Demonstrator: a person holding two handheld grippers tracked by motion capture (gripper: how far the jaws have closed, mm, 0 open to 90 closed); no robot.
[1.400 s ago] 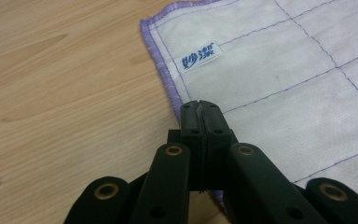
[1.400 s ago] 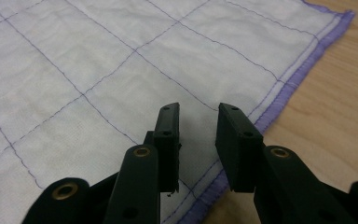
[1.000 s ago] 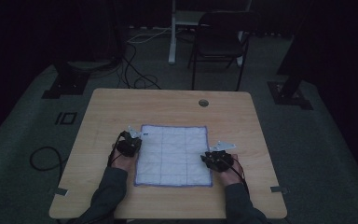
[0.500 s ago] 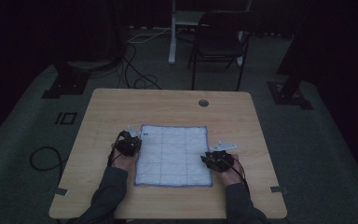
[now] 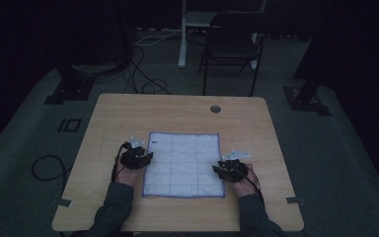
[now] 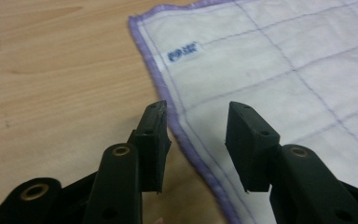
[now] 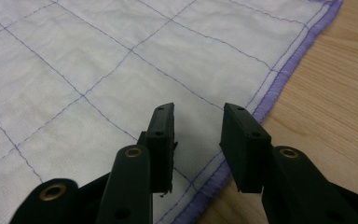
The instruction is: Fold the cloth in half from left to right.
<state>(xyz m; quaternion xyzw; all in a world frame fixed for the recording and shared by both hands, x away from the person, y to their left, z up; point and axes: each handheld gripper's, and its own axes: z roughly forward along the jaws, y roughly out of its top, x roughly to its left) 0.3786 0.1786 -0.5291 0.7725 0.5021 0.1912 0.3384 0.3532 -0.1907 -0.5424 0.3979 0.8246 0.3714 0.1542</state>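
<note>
A wooden table [image 5: 128, 113] stands on a dim grey floor [image 5: 24, 148], with a dark chair [image 5: 232, 44] beyond its far edge and cables [image 5: 143, 79] trailing over the floor to the far left. A round hole [image 5: 215, 108] sits near the table's far edge, right of centre. A white cloth [image 5: 185, 163] with a purple hem and a thin purple grid lies spread flat on the near half of the table, its near hem running close to the table's near edge. The person's sleeves [image 5: 111, 210] come in over the near edge on either side of the cloth. The left gripper [image 5: 149, 157] sits at the cloth's left hem, toward its far-left corner; in the left gripper view [image 6: 196, 133] its black jaws stand apart with a clear gap, one over bare wood and the other over the cloth, the hem running between them, nothing held. A small blue label [image 6: 183, 51] is printed near that corner. The right gripper [image 5: 216, 170] is at the cloth's right hem, nearer the near-right corner; in the right gripper view [image 7: 198, 135] its jaws are likewise parted and empty, both above the cloth just inside the hem
</note>
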